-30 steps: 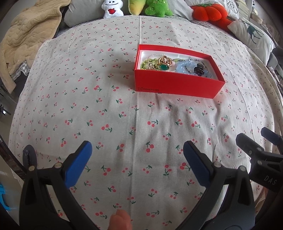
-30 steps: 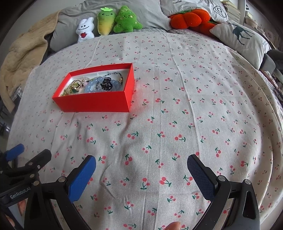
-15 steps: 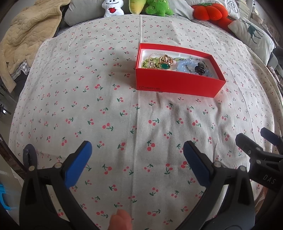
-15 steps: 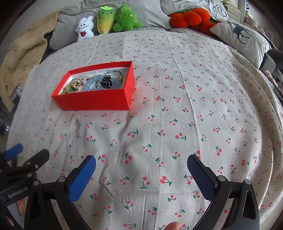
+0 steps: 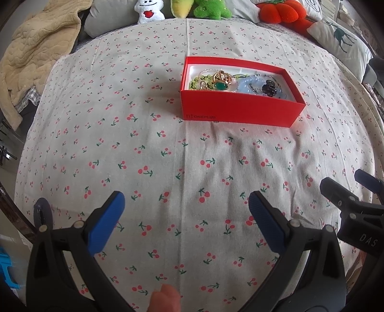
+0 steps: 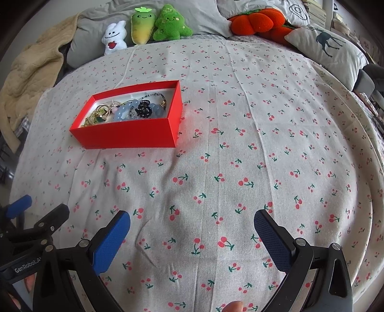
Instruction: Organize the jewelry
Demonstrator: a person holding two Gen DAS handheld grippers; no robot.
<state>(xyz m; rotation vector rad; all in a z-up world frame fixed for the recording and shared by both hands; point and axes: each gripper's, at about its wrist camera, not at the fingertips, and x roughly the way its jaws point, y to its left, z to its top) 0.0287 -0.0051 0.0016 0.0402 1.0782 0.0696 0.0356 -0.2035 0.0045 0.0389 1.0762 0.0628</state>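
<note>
A red open box point(image 5: 240, 110) point(image 6: 127, 133) rests on the cherry-print bedspread, holding a heap of jewelry: gold rings with a green stone point(image 5: 219, 81), pale blue beads point(image 5: 252, 82) point(image 6: 120, 115) and a black hair claw point(image 5: 270, 87) point(image 6: 144, 110). My left gripper point(image 5: 186, 204) hovers open over bare cloth well short of the box, with nothing between its blue pads. My right gripper point(image 6: 192, 223) is likewise open and empty, the box lying ahead to its left. Each gripper shows at the edge of the other's view.
Plush toys point(image 6: 165, 24) and an orange cushion point(image 6: 256, 21) line the head of the bed. A deer-print pillow point(image 6: 328, 48) lies at the right and a beige blanket point(image 5: 31, 55) at the left. A fingertip point(image 5: 165, 300) shows at the bottom edge.
Both views have shifted very slightly; the box sits marginally lower and nearer. Both grippers stay open and empty, and the box has not been touched.
</note>
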